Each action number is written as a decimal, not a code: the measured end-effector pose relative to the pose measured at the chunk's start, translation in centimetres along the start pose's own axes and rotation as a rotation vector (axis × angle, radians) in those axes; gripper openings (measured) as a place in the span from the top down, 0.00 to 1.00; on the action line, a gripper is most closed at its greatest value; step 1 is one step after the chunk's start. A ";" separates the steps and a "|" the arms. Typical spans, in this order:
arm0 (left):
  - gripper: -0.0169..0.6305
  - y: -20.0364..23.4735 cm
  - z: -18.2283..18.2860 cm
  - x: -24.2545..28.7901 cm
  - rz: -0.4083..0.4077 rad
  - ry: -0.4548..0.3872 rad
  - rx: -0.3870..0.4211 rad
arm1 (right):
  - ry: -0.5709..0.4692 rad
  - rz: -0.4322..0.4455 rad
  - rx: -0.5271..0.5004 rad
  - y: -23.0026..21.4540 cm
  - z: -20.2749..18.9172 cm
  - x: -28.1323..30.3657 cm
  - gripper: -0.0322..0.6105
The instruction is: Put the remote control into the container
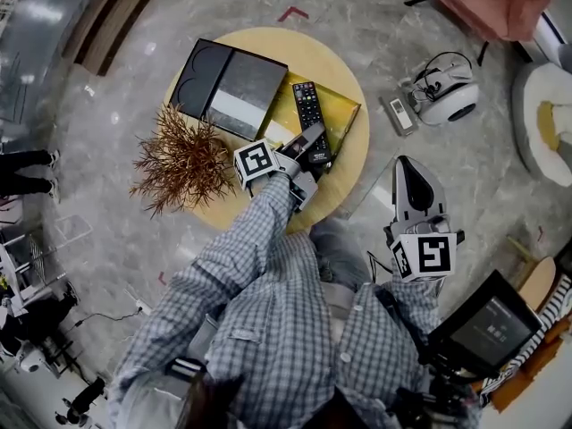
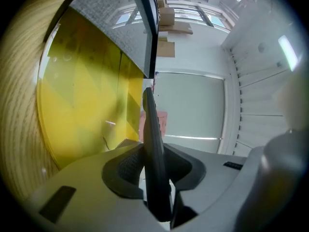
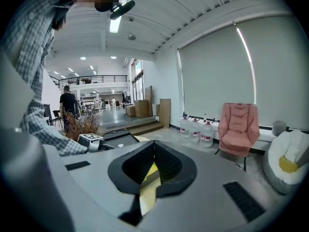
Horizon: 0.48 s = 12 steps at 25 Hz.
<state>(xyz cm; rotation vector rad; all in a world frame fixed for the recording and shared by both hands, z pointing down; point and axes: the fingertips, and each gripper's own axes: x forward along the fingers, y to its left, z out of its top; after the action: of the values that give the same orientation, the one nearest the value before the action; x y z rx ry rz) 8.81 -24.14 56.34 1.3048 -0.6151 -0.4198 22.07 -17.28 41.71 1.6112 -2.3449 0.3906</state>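
A black remote control (image 1: 310,105) lies along the yellow container (image 1: 345,107) on the round wooden table (image 1: 353,164). My left gripper (image 1: 310,141) is shut on the remote's near end. In the left gripper view the remote (image 2: 150,129) shows edge-on, clamped between the pads, with the yellow container (image 2: 82,105) to the left. My right gripper (image 1: 413,179) hangs off the table's right side above the floor, shut with nothing in it. In the right gripper view its pads (image 3: 166,166) meet, and only a yellow strip shows through below them.
A black and grey box (image 1: 228,83) lies beside the container, and a dried brown plant (image 1: 183,159) stands on the table's left. On the floor to the right are a white round device (image 1: 447,92), a pink chair (image 1: 496,3) and a white beanbag (image 1: 550,123).
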 end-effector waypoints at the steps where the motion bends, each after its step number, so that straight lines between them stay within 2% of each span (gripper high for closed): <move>1: 0.80 0.3 0.1 0.0 0.005 -0.006 -0.012 | 0.001 -0.002 0.000 0.0 -0.1 0.0 0.94; 6: 0.80 1.6 0.8 0.3 0.042 -0.037 -0.085 | -0.001 -0.005 0.001 -0.1 0.0 0.1 0.94; 9: 0.80 2.6 1.3 0.1 0.078 -0.060 -0.097 | 0.000 0.004 -0.003 0.1 0.2 0.3 0.94; 12: 0.80 2.8 1.7 0.3 0.075 -0.085 -0.132 | -0.001 0.007 -0.005 0.2 0.3 0.4 0.94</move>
<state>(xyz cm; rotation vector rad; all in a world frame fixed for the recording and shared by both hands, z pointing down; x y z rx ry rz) 7.79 -24.96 59.40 1.1394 -0.6934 -0.4484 21.71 -17.64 41.58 1.6013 -2.3510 0.3852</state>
